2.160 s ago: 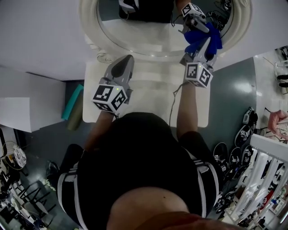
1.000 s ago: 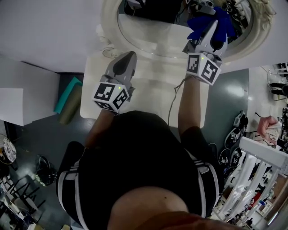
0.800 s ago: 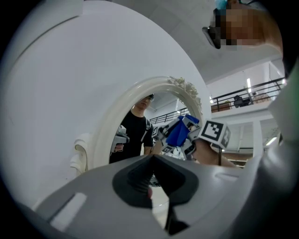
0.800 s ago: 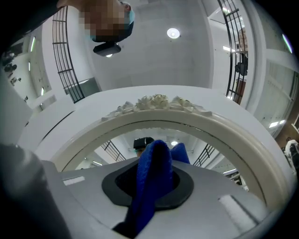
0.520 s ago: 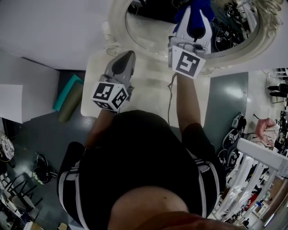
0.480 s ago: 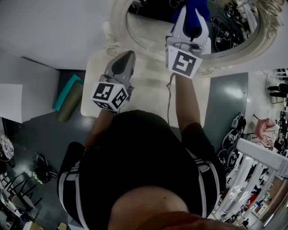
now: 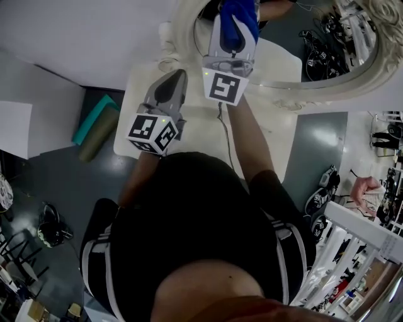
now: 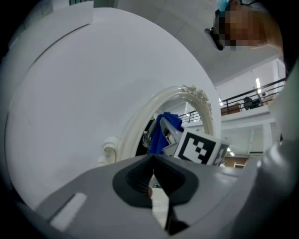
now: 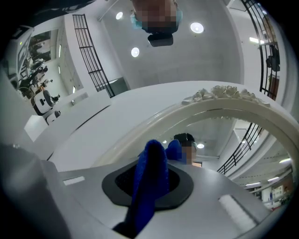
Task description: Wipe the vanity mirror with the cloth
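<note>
The oval vanity mirror's ornate white frame (image 7: 327, 78) fills the top of the head view. My right gripper (image 7: 234, 19) is raised at the left part of the glass (image 7: 277, 53), shut on a blue cloth (image 7: 242, 9) that sticks out past its tips. In the right gripper view the cloth (image 9: 149, 186) stands between the jaws, with the frame (image 9: 219, 100) just beyond. My left gripper (image 7: 180, 77) is shut and holds nothing, hovering over the white vanity table (image 7: 271, 138) below the frame. In the left gripper view, the left gripper (image 8: 152, 179) faces the frame (image 8: 140, 121) and cloth (image 8: 168, 128).
A white wall (image 7: 94, 38) stands left of the mirror. A teal rolled mat (image 7: 94, 129) lies on the dark floor left of the table. Gear and white racks (image 7: 352, 239) crowd the floor at the right.
My right gripper has carried the blue cloth leftward across the mirror, from its right side to its left part. The left gripper has stayed in place.
</note>
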Demonstrator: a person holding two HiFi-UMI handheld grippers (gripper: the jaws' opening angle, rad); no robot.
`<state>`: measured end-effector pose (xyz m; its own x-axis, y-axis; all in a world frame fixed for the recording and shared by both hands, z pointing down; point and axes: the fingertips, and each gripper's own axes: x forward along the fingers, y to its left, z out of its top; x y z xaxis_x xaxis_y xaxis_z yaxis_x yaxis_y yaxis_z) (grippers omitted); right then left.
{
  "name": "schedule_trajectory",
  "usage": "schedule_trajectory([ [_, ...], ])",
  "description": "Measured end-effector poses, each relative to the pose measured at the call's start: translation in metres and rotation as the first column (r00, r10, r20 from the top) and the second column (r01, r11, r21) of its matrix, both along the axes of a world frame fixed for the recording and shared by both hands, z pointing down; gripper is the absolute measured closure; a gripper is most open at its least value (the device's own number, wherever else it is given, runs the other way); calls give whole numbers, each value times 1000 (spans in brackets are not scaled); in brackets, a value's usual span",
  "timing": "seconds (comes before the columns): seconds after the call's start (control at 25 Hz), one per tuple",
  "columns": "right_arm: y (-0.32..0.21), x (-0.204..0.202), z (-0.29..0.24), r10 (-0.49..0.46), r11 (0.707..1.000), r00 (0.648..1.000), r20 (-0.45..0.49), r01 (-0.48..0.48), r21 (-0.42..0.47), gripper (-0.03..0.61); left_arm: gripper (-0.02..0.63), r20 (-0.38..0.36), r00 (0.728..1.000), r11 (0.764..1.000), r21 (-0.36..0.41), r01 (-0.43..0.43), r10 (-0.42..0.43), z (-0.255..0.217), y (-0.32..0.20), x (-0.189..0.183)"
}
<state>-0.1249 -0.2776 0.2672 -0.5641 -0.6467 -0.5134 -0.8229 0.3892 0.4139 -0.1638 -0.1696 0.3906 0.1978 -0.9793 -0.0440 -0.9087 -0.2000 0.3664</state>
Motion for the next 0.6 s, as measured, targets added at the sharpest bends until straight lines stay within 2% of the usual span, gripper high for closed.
schedule_trajectory([
  [0.28,0,-18,23,-44,996,999,-5,43,-74,535,604,0,1000,1000,-3,8,-8,1,6,-5],
  [0.44,1,-26,33,-110,985,993,50,115,-130,535,604,0,1000,1000,3,7,-7,-2,11,-4],
  [0.6,1,-34,46,-194,950,968,159,226,-216,537,604,1,1000,1000,1,16,-16,-2,18,-6],
])
